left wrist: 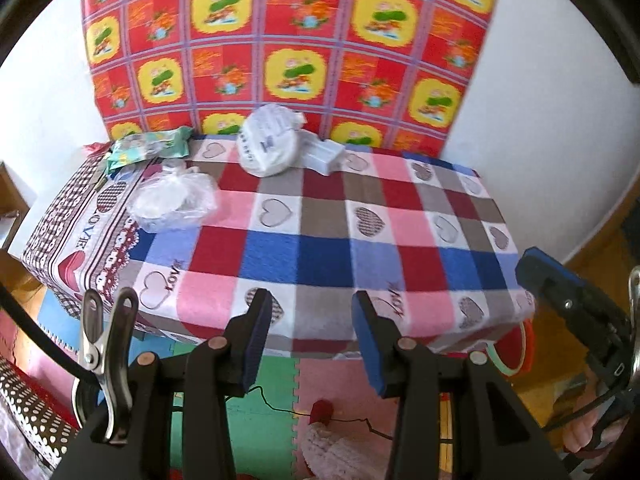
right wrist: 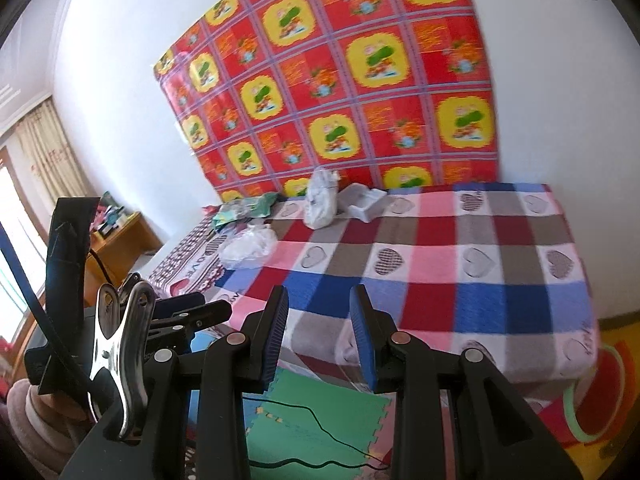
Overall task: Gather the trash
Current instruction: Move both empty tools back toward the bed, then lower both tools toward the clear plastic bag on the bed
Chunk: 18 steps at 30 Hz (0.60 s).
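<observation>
Table cover: checked cloth in red, blue, pink, grey and white squares with heart motifs and "Love" lettering.
Wall hanging: red sheet with yellow cartoon panels, hung behind the table.
Wall: plain white.
Floor: interlocking foam mats, green and pink, crossed by a thin black cable.
Side furniture: wooden cabinet, left of table.
Window: curtain, far left.

My left gripper sits at the bottom centre of its own view, jaws parted with nothing between the blue pads. My right gripper fills the lower middle of its view, jaws narrower, likewise empty, both angled downward.
</observation>
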Tool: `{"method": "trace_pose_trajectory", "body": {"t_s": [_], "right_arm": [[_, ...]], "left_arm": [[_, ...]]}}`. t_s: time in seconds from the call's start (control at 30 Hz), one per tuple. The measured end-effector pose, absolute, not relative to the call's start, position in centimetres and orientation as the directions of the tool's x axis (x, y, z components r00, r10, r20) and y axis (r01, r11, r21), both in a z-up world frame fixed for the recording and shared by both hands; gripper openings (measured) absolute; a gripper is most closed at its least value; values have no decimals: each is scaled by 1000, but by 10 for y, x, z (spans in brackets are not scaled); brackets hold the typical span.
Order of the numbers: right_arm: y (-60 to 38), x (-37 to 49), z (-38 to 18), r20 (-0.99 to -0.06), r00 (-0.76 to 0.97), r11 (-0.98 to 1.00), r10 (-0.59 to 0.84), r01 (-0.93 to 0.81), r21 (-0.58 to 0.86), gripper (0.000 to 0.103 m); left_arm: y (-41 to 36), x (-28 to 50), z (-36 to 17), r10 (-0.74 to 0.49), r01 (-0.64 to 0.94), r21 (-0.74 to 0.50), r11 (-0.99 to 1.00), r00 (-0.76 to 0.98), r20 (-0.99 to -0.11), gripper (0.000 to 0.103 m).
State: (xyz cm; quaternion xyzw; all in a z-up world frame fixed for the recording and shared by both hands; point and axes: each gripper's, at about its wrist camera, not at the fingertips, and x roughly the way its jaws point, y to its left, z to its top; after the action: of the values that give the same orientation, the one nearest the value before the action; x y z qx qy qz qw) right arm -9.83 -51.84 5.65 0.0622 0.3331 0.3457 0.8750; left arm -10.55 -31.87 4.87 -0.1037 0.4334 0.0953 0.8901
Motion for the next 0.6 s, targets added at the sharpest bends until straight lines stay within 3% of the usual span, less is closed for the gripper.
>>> {"method": "trace_pose_trajectory", "body": {"t_s": [0.6], "right_arm": [[-433,7,32,-595,397,681,698,-626,381,35]], "left_arm": [[-192,-43,38,216,-489,-85,868,526,-822,43]]}}
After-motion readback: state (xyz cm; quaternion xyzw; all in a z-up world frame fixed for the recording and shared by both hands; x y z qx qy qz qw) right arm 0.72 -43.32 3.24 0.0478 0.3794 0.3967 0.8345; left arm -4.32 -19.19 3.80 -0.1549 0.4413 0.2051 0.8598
